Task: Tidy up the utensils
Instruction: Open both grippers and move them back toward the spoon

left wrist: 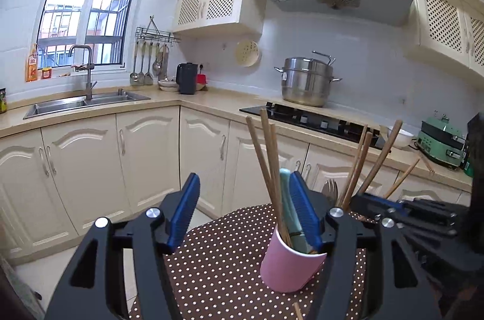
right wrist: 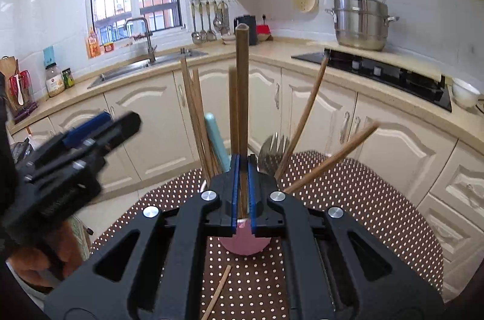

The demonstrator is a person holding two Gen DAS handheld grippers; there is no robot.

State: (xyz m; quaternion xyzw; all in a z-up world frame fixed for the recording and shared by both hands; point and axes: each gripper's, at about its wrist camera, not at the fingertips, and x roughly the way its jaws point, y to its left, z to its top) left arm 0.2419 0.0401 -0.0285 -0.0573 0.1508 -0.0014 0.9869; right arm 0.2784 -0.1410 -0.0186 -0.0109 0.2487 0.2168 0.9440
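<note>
In the left wrist view the left gripper (left wrist: pixel 245 211) fills the lower centre with its blue pads spread wide and nothing pressed between them; the right pad stands just in front of the pink cup (left wrist: pixel 289 265), which sits on the polka-dot table (left wrist: pixel 217 259) at lower centre-right. The cup holds a bunch of wooden chopsticks (left wrist: pixel 266 156) and a pale teal handle (left wrist: pixel 287 199), leaning upward toward the frame's middle. At the right edge the right gripper (left wrist: pixel 393 205) shows dark, with more sticks fanning above it. In the right wrist view the right gripper (right wrist: pixel 242 186) sits at lower centre, pads closed tight on a wooden stick (right wrist: pixel 242 96) that rises straight up the middle of the frame above the cup (right wrist: pixel 245 244). A metal fork (right wrist: pixel 273 149) stands just right of the pads, and one loose chopstick (right wrist: pixel 217 289) lies on the table at bottom centre. Such sticks look light, stiff and smooth, likely to pivot or slip if pinched near an end; a hold nearer mid-length seems surest. The cup looks light enough to tip.
</note>
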